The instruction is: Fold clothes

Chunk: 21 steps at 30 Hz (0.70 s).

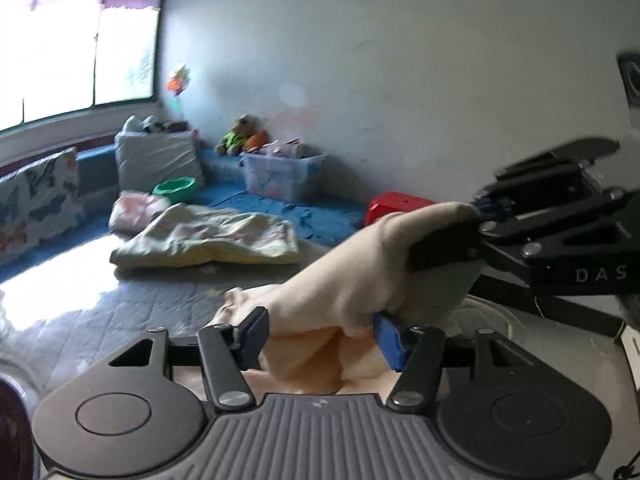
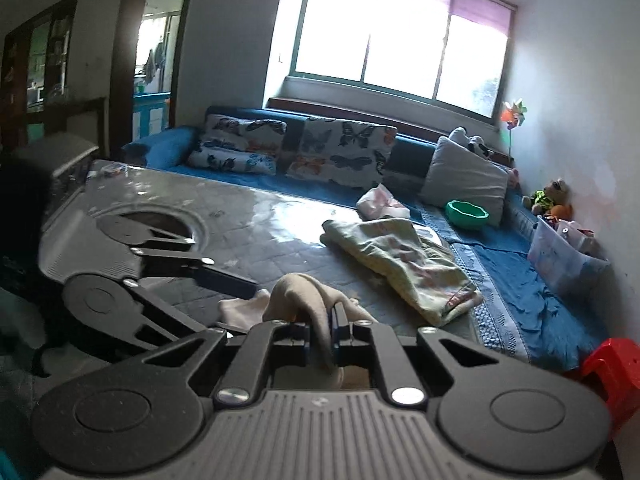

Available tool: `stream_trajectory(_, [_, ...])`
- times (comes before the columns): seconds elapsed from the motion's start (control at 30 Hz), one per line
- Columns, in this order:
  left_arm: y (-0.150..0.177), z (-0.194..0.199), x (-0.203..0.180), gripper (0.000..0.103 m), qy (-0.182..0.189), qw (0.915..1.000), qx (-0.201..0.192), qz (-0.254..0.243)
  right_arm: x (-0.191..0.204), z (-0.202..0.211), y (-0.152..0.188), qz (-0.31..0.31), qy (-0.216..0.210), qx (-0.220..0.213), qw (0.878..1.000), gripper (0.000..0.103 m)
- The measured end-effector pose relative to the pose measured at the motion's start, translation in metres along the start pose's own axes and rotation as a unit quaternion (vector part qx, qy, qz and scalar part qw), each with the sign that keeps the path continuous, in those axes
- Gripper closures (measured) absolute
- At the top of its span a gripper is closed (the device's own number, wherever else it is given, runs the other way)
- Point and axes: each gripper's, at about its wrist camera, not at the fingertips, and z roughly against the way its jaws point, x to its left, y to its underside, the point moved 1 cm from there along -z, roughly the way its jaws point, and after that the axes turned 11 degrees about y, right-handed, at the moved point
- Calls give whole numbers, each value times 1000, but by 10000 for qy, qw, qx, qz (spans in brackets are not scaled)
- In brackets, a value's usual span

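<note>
A beige garment (image 1: 344,280) hangs bunched over the grey quilted table (image 1: 120,312). In the left wrist view my left gripper (image 1: 322,338) has the garment's lower bunch filling the gap between its pads, which press on it from both sides. My right gripper (image 1: 460,224) comes in from the right and is shut on the garment's upper end, holding it higher. In the right wrist view the right gripper (image 2: 332,316) pinches a narrow fold of the garment (image 2: 304,292), and the left gripper (image 2: 224,268) reaches in from the left. The garment's lowest part is hidden behind the gripper bodies.
A crumpled yellow-green blanket (image 2: 400,264) lies further out on the table (image 2: 240,216). Beyond it run a blue bench with butterfly cushions (image 2: 340,148), a green bowl (image 2: 468,214), a clear plastic bin (image 2: 560,260) and a red stool (image 2: 612,364). A round recess (image 2: 160,220) sits in the table's left part.
</note>
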Motion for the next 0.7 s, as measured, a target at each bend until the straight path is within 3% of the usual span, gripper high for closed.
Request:
stream_trajectory(0.13, [0, 1, -20, 50, 196, 9989, -137, -412, 8, 6, -3, 124, -13, -44, 9999, 94])
stream_trajectory(0.2, [-1, 4, -26, 51, 84, 9974, -182, -689, 8, 7, -6, 192, 32, -94, 9998, 94])
stream_trajectory(0.33, [-6, 8, -11, 83, 0, 9987, -208, -472, 11, 13, -8, 397, -31, -173, 9991, 94])
stream_trajectory(0.4, [-8, 16, -6, 91, 50, 9988, -351, -347, 19, 18, -8, 585, -233, -252, 9977, 94])
stream_trajectory(0.5, [-15, 32, 4, 96, 69, 9982, -588, -21, 33, 26, -10, 811, -344, -457, 9951, 93])
stream_trajectory(0.63, [-23, 43, 24, 97, -155, 9963, -705, 473, 39, 30, -9, 608, -253, -605, 9960, 65])
stream_trajectory(0.7, [-23, 43, 35, 97, -276, 9951, -668, 668, 40, 32, -2, 457, -109, -597, 9971, 60])
